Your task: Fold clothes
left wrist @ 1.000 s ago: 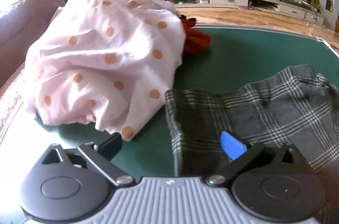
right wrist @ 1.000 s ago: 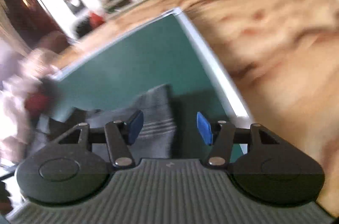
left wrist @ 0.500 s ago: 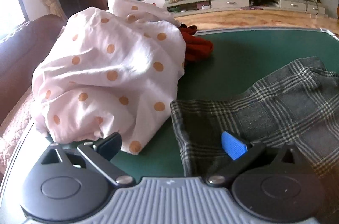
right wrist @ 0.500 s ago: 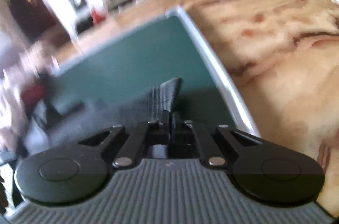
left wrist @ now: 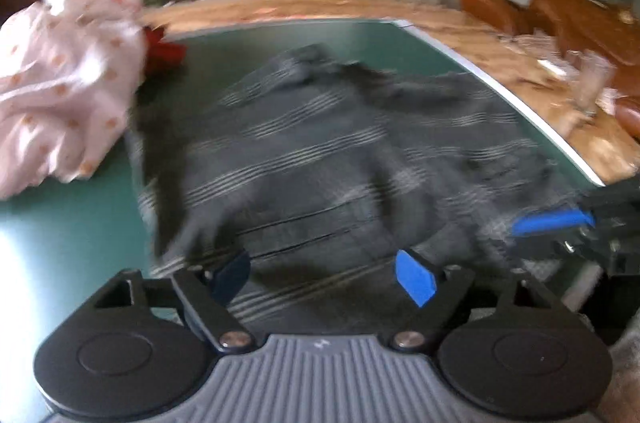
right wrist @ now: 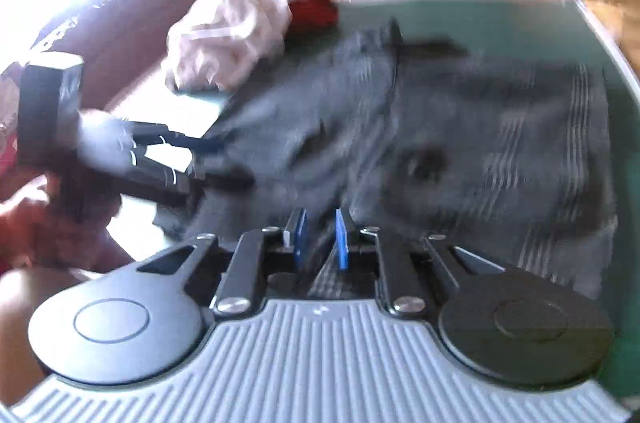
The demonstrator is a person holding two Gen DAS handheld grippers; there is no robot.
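Observation:
A grey plaid garment (left wrist: 340,151) lies spread on the green table (left wrist: 72,223), blurred by motion. My left gripper (left wrist: 324,275) is open just above its near edge, with nothing between the blue pads. My right gripper (right wrist: 320,239) is nearly closed, with a fold of the plaid garment (right wrist: 460,143) between its pads at the near edge. In the left wrist view the right gripper (left wrist: 560,223) shows at the far right on the cloth. In the right wrist view the left gripper (right wrist: 192,163) shows at the left by the garment's edge.
A white garment with orange dots (left wrist: 60,103) is heaped at the table's left, with a red cloth (left wrist: 164,47) behind it. The table's metal edge (left wrist: 520,103) runs along the right. A glass (left wrist: 592,83) stands on the wooden surface beyond.
Both grippers have swung to face the plaid garment from its near side. The right gripper, shut on the cloth half a second ago, now shows a small gap with cloth in it. The left stays open.

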